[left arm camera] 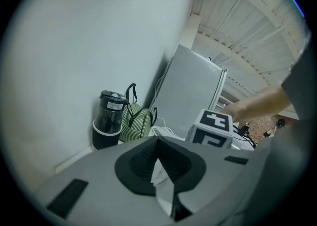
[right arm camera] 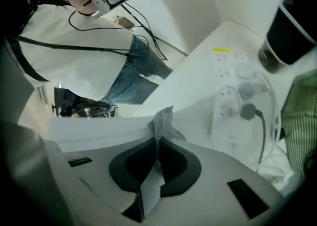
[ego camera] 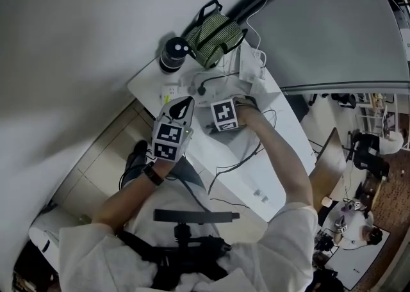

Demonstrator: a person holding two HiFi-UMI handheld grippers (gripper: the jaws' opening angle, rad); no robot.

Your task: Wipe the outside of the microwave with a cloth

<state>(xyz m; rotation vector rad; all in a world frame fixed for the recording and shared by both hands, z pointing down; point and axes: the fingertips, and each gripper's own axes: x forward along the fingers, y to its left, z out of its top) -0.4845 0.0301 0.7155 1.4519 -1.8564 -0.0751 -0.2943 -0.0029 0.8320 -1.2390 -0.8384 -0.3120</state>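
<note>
Cloth (right arm camera: 161, 121), white and crinkled, is pinched between the pressed-together jaws of the right hand-held gripper (right arm camera: 157, 143), and a small tuft stands up past their tips. This is shown only by the right gripper view; in the head view the jaws are covered by that gripper's marker cube.

The same view looks back over the near edge of the white worktop (ego camera: 288, 124) toward the person's white top and jeans. A white power strip (right arm camera: 237, 101) with a dark plug is seen on the right. The left gripper view looks the other way, to the far wall. There a dark bottle (left arm camera: 110, 118) and a green striped bag (left arm camera: 138, 123) stand side by side, with a tall grey panel (left arm camera: 193, 91) to their right. The right gripper's cube appears near the frame's centre, a bare forearm behind it.

The left hand-held gripper (left arm camera: 157, 143) is seen with its jaws closed together, and nothing stands out beyond them. In the head view it is held just left of the right gripper, over the worktop's left part, its tip toward the bottle.

Both forearms are stretched forward from the body. The left wrist carries a dark band (ego camera: 152, 174), and the right hand (ego camera: 246, 108) is laid over its gripper from the right.
</note>
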